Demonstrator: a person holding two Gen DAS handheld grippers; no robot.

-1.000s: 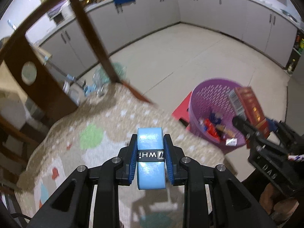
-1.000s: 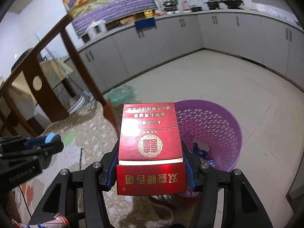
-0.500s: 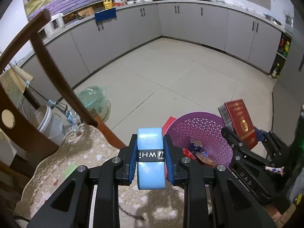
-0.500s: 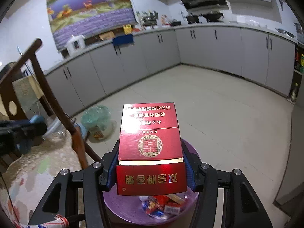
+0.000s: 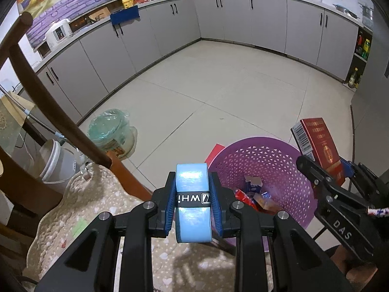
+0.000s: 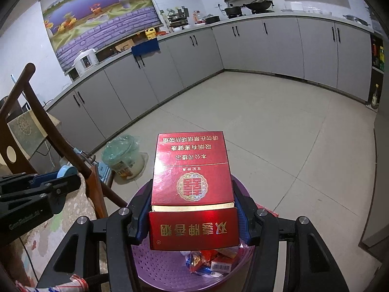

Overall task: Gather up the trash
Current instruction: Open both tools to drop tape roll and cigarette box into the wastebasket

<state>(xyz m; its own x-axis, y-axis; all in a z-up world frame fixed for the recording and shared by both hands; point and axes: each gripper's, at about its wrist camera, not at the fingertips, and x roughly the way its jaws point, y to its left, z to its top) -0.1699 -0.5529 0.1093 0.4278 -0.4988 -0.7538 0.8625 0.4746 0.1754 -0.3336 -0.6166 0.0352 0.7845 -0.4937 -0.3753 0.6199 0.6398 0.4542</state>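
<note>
Red box (image 6: pixel 192 187) nearer wrapper-filled basket (image 5: pixel 272 155)

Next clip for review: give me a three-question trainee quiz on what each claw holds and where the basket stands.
1. True or false: the left claw is shut on a light blue roll.
2. What does the right claw hold? A) a green bottle B) a red box C) nothing
3. Fill in: in the right wrist view, the purple basket lies directly ____ the red box.

Key: 1 true. 2 B. 3 below; wrappers already lie inside it.
</note>
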